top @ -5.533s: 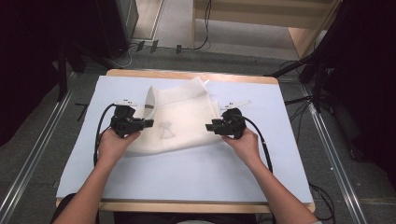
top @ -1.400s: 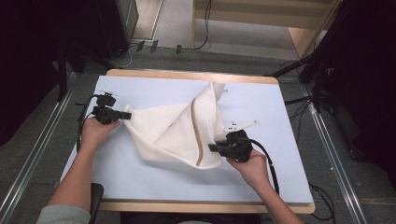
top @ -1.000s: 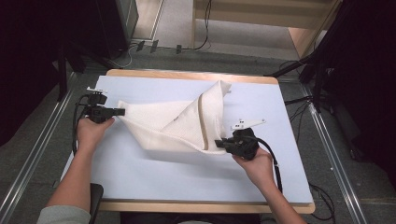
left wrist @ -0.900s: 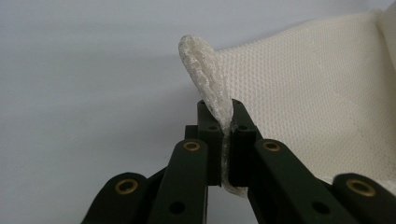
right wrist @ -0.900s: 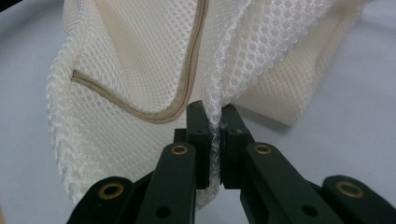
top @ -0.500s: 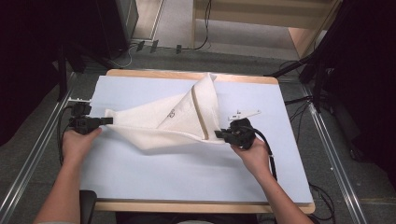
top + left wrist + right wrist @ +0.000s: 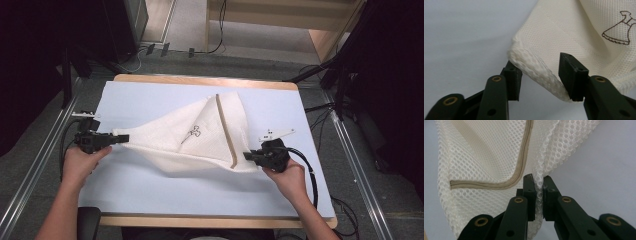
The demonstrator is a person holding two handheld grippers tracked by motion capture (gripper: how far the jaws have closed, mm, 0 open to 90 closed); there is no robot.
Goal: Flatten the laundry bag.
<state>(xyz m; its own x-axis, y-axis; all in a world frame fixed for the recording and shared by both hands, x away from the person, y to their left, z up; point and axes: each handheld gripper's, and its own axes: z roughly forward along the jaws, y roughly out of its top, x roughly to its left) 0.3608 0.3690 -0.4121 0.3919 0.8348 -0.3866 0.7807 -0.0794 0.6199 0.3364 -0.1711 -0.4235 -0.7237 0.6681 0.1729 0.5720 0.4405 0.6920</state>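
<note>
Two grippers: left gripper [image 7: 540, 75] just released mesh bag [image 7: 200, 135] corner; right gripper [image 7: 538, 195] pinching bag.

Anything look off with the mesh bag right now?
Yes: the mesh bag lies skewed and bunched, not flat. The left gripper has just opened, its corner loose between the jaws; the right gripper pinches the other corner.

The soft cream mesh bag [image 7: 200, 137] is full of tiny holes, like a net. It has a tan zip line [image 7: 522, 167] and a small brown drawing of a dress [image 7: 620, 31]. The flat table top [image 7: 150, 95] is pale blue with a light wood edge.
</note>
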